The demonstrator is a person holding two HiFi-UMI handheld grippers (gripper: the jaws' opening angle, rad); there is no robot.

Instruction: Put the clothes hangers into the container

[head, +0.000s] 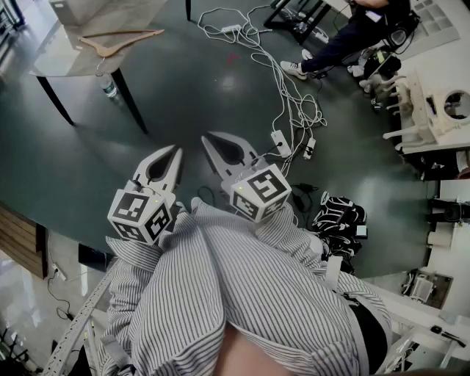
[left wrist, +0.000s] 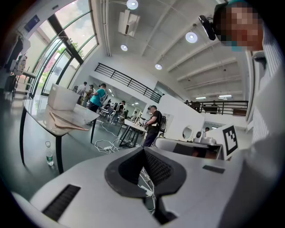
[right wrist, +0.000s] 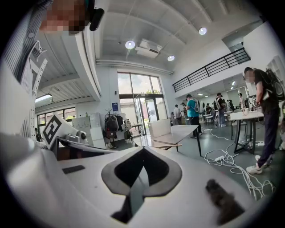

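Wooden clothes hangers (head: pixel 121 40) lie on a grey table (head: pixel 55 62) far ahead at the upper left, next to a pale box-shaped container (head: pixel 77 9). My left gripper (head: pixel 177 150) and right gripper (head: pixel 207 136) hang side by side over the dark floor, well short of the table, both shut and empty. In the left gripper view the hangers (left wrist: pixel 67 124) and the container (left wrist: pixel 62 99) sit at the left beyond the closed tips (left wrist: pixel 143 149). The right gripper view has the hangers (right wrist: pixel 168 143) and the container (right wrist: pixel 159 128) just above its closed tips (right wrist: pixel 142 149).
A water bottle (head: pixel 109 88) stands on the floor by the table leg. White cables and power strips (head: pixel 283 139) trail across the floor ahead on the right. A black backpack (head: pixel 339 218) lies at the right. A seated person's legs (head: pixel 334 44) are at the top right.
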